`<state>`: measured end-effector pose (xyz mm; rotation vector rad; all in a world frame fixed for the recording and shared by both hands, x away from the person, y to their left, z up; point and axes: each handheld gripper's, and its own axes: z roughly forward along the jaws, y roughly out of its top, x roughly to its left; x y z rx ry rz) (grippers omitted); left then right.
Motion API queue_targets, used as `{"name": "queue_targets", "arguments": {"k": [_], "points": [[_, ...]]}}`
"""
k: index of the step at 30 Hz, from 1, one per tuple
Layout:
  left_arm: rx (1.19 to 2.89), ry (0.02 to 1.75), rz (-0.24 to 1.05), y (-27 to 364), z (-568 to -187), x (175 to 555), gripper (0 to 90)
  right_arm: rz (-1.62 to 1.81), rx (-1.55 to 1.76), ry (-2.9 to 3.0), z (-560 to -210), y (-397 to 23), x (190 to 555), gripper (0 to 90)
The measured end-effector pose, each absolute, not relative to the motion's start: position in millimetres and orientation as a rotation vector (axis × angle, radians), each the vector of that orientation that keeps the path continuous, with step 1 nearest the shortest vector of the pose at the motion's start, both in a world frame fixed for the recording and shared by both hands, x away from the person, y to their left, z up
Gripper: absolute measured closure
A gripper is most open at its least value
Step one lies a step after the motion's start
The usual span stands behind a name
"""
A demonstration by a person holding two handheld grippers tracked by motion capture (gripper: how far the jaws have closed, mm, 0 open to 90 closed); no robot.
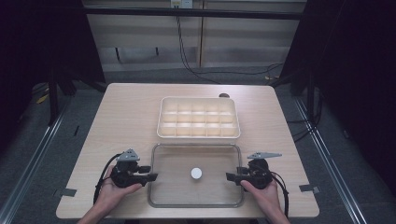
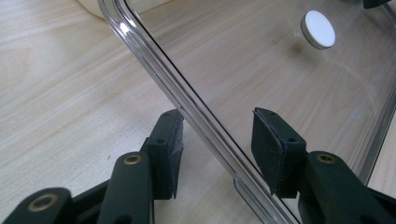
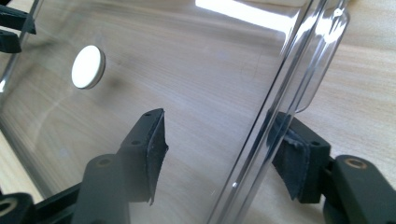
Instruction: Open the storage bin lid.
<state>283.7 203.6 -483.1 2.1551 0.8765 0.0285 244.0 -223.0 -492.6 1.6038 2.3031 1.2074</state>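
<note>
Your lid lies flat on the tabletop beside the tray; left gripper and right gripper straddle its rims, jaws apparently loose.

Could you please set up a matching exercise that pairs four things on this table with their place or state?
Things:
1. clear lid
2. compartment tray
3. white knob
4. left gripper

Places or states:
A. cream, divided into cells, on the far side of the lid
B. round, at the middle of the lid
C. flat on the table between the two grippers
D. jaws open astride the lid's left rim

Right pairs: 1-C, 2-A, 3-B, 4-D
</note>
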Motion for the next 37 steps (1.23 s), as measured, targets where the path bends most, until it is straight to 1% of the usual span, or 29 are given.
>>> {"name": "queue_targets", "arguments": {"k": [4, 8, 14, 17, 19, 21, 22, 23, 25, 30, 31, 32, 34, 37], "points": [[2.168, 0.894, 0.024, 201.6, -485.5, 284.5, 52.2, 1.135, 1.601, 2.289, -494.2, -222.0, 243.9, 37.3], [2.18, 0.897, 0.018, 199.6, -488.1, 284.4, 48.0, 1.119, 1.597, 2.286, -495.2, -221.4, 244.2, 37.2], [2.18, 0.911, -0.01, 200.4, -491.0, 287.4, 46.9, 1.119, 1.6, 2.27, -495.9, -220.6, 244.9, 35.2], [2.172, 0.919, 0.005, 200.4, -490.7, 287.3, 47.1, 1.091, 1.568, 2.268, -496.1, -221.5, 245.3, 36.4], [2.173, 0.927, -0.015, 200.3, -492.3, 288.7, 46.4, 1.101, 1.576, 2.263, -495.9, -223.4, 246.2, 36.0], [2.185, 0.928, -0.008, 199.7, -492.7, 289.3, 45.2, 1.102, 1.574, 2.246, -494.9, -224.8, 246.4, 35.7], [2.198, 0.918, 0.025, 199.7, -491.8, 289.0, 42.6, 1.12, 1.576, 2.229, -493.4, -226.3, 246.1, 35.6], [2.191, 0.918, 0.036, 199.4, -491.4, 288.7, 44.2, 1.15, 1.575, 2.215, -492.1, -228.3, 245.9, 35.4], [2.176, 0.92, 0.02, 200.6, -490.9, 289.0, 43.0, 1.182, 1.573, 2.194, -489.9, -232.0, 244.8, 35.2], [2.137, 0.921, 0.036, 206.2, -486.5, 288.6, 35.9, 1.269, 1.534, 2.127, -480.9, -239.1, 238.2, 32.7], [2.115, 0.916, 0.053, 209.3, -483.4, 287.4, 35.9, 1.269, 1.534, 2.127, -480.9, -239.1, 238.2, 32.7], [2.079, 0.907, 0.075, 215.4, -477.3, 285.1, 33.8, 1.312, 1.464, 2.084, -473.8, -242.8, 231.8, 31.1], [2.032, 0.907, 0.115, 223.0, -471.8, 281.3, 33.6, 1.363, 1.434, 2.051, -468.5, -247.2, 226.5, 28.9], [2.002, 0.916, 0.138, 229.7, -468.7, 278.3, 32.9, 1.373, 1.403, 2.007, -463.1, -255.9, 219.4, 26.6]]}}
